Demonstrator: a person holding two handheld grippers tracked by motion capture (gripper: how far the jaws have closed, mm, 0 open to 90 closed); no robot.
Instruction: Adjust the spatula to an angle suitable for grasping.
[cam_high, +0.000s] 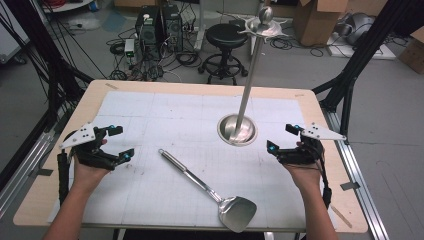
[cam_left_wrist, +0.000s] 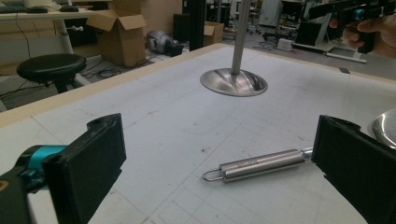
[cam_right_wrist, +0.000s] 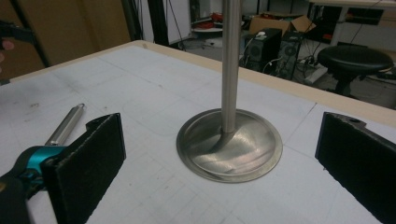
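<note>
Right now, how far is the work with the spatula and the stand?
Nothing looks done: the spatula lies flat on the table, apart from the stand. Nothing is in hand; the left gripper and right gripper are open and empty. Picking it up is probably left.

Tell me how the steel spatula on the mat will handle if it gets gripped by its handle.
The spatula looks like polished metal, so probably stiff and slippery in the jaws. Its handle is round, so it may roll if nudged. The broad blade at the far end will likely make it droop.
</note>
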